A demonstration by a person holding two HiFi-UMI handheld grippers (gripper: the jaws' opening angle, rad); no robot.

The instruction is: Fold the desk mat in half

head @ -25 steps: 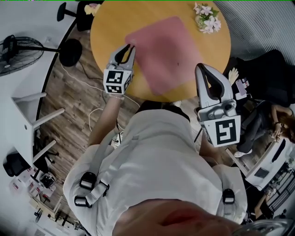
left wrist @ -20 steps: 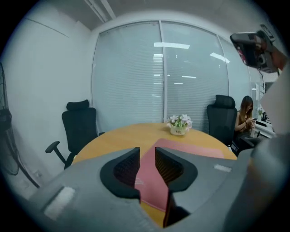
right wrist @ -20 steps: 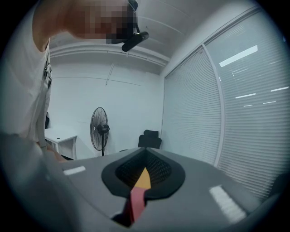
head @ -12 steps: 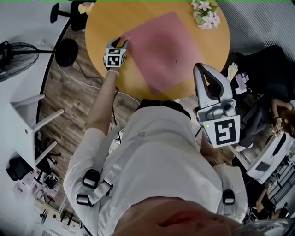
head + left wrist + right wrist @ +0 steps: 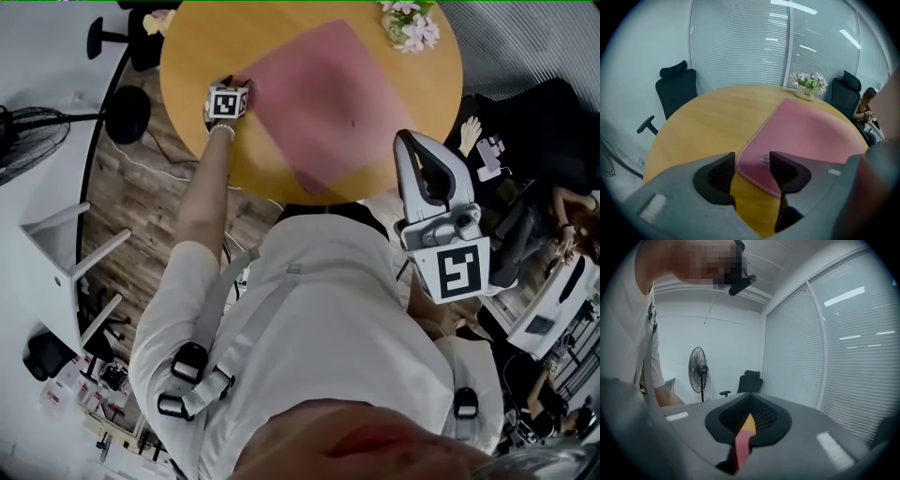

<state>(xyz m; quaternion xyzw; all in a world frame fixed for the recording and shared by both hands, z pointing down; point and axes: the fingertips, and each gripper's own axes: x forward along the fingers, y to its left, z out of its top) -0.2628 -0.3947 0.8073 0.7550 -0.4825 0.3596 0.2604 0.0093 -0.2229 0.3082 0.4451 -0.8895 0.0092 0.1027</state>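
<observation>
A pink desk mat point(image 5: 323, 103) lies flat and unfolded on the round wooden table point(image 5: 202, 47). My left gripper point(image 5: 240, 87) is down at the mat's left corner with my arm stretched out. In the left gripper view its jaws point(image 5: 752, 158) are opening; the stitched mat corner point(image 5: 754, 168) lies between them and neither pad presses on it. The rest of the mat point(image 5: 811, 131) runs off toward the far side. My right gripper point(image 5: 411, 141) is held up near my chest, off the table's near edge, shut and empty point(image 5: 750, 397).
A small pot of flowers point(image 5: 405, 28) point(image 5: 807, 86) stands at the table's far edge beside the mat. Black office chairs point(image 5: 675, 89) point(image 5: 846, 93) ring the table. A standing fan point(image 5: 28, 141) is at the left, and a seated person point(image 5: 572, 234) at the right.
My left gripper has reached forward and down to the mat's left corner. The right gripper has stayed where it was.
</observation>
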